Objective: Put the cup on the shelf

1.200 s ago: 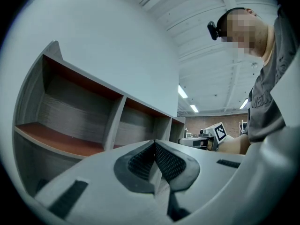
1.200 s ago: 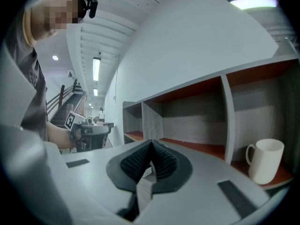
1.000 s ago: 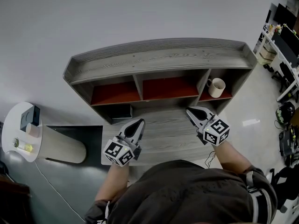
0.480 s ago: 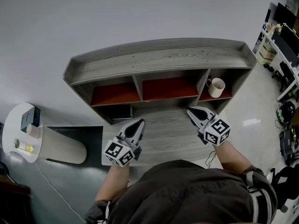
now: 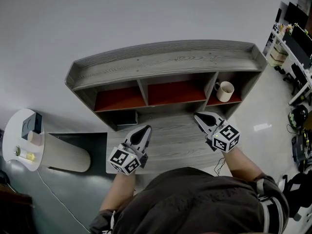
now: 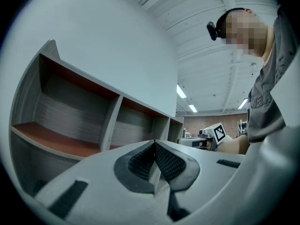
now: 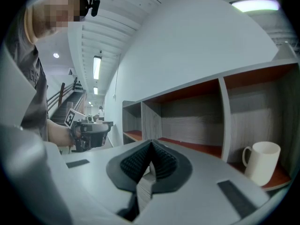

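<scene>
Round white side table (image 5: 13, 128) at left, small dark box (image 5: 30, 123) on it; dark monitors (image 5: 296, 16) far right.

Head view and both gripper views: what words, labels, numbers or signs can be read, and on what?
No readable text.
Left marker cube, right marker cube: black-and-white square patterns, no letters.
Shirt: faint print, too blurred to read.
Cup: plain.
</scene>
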`<state>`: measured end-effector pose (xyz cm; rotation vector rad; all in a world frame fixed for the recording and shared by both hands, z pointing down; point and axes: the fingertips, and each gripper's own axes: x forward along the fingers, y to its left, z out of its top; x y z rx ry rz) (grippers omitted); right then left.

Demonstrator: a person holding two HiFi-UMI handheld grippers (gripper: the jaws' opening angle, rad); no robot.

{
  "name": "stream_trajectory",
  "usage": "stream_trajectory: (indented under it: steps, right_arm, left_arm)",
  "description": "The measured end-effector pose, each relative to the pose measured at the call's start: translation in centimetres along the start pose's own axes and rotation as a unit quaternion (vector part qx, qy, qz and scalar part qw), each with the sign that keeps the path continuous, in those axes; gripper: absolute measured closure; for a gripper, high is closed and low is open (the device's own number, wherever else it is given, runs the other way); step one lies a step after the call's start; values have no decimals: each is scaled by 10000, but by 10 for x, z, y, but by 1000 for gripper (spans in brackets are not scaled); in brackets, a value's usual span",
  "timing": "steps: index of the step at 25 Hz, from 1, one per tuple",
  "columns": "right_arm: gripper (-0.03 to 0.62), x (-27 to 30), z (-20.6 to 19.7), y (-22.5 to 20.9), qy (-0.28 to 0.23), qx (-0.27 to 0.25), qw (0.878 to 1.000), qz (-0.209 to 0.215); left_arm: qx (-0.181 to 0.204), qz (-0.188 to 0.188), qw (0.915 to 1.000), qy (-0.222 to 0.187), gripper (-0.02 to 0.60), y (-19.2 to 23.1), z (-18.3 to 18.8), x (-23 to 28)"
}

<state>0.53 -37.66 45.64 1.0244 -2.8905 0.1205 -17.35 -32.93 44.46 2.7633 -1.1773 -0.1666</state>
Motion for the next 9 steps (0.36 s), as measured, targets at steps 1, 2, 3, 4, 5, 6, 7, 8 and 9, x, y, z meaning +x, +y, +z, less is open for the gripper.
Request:
stream_trajectory:
  steps: [1, 2, 3, 4, 5, 6, 7, 8, 9]
  right_arm:
    - [603, 0, 0, 0, 1, -4, 10000, 0]
    - [605, 0, 0, 1, 0, -5, 10000, 0]
    - [603, 0, 0, 1, 0, -5, 10000, -3]
    - [604, 0, 0, 1, 2, -5, 10000, -6]
    - [603, 0, 0, 0, 5, -6, 10000, -7]
    - [604, 0, 0, 0, 8, -9, 10000, -7]
    - [605, 0, 0, 0, 12, -14, 10000, -6]
    - [604, 0, 0, -1, 16, -19, 10000, -6]
    - [604, 0, 0, -1, 19, -25, 10000, -5]
  left_arm:
    - [-2, -4, 10000, -4, 584, 0, 0, 0]
    - [-4, -9, 10000, -5, 584, 0, 0, 0]
    - [-5, -15, 10000, -4, 584, -1, 0, 0]
    - [-5, -19, 10000, -3, 584, -1, 0, 1]
    - [-9, -19, 10000, -4, 584, -1, 0, 1]
    - [-14, -16, 10000, -8, 584, -1, 0, 1]
    - [-21, -13, 10000, -10, 584, -1, 0, 2]
    - [-27, -10, 10000, -12, 584, -1, 0, 2]
    - [-32, -8, 10000, -14, 584, -1, 0, 2]
